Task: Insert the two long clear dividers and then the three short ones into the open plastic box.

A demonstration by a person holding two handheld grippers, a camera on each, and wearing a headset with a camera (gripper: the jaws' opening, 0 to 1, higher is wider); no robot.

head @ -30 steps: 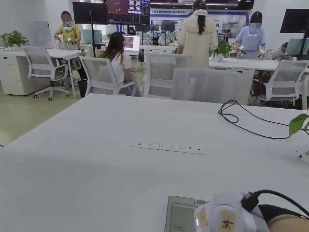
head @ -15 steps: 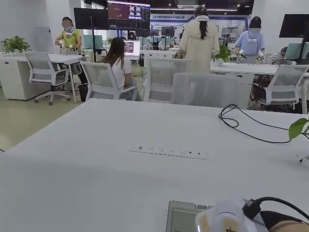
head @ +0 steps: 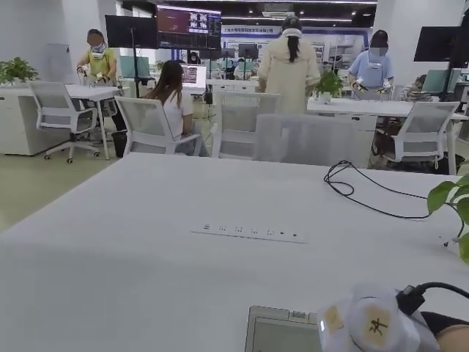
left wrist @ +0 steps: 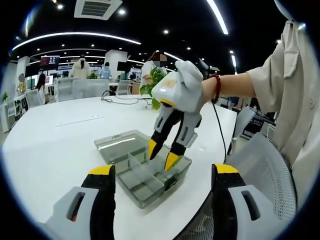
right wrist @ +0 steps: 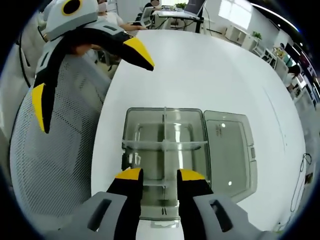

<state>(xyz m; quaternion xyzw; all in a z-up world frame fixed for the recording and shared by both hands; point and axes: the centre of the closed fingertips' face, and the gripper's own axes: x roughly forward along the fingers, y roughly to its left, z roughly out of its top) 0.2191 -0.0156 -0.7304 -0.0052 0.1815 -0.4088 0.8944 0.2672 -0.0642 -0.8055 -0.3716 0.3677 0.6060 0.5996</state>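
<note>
Some dividers (right wrist: pixel 164 132) seated in box (right wrist: pixel 150 111), all 5 unconfirmed; right gripper (right wrist: pixel 160 174) narrow, hold unclear; left gripper (left wrist: pixel 164 170) wide, empty

1. A broad white workbench (head: pixel 132 249) is spreading across the foreground, a socket strip (head: pixel 249 232) sitting flush in it.
2. White mesh chairs (head: pixel 150 125) are lining up behind it, pale floor (head: pixel 37 183) showing at the left.
3. A big screen (head: pixel 188 20) is glowing at the back, above more white desks (head: pixel 366 108).
4. Long ceiling light strips (left wrist: pixel 75 36) are shining overhead, beside a square vent (left wrist: pixel 97 7).
5. A potted plant (head: pixel 16 70) is standing on the far-left cabinet (head: pixel 18 121).
</note>
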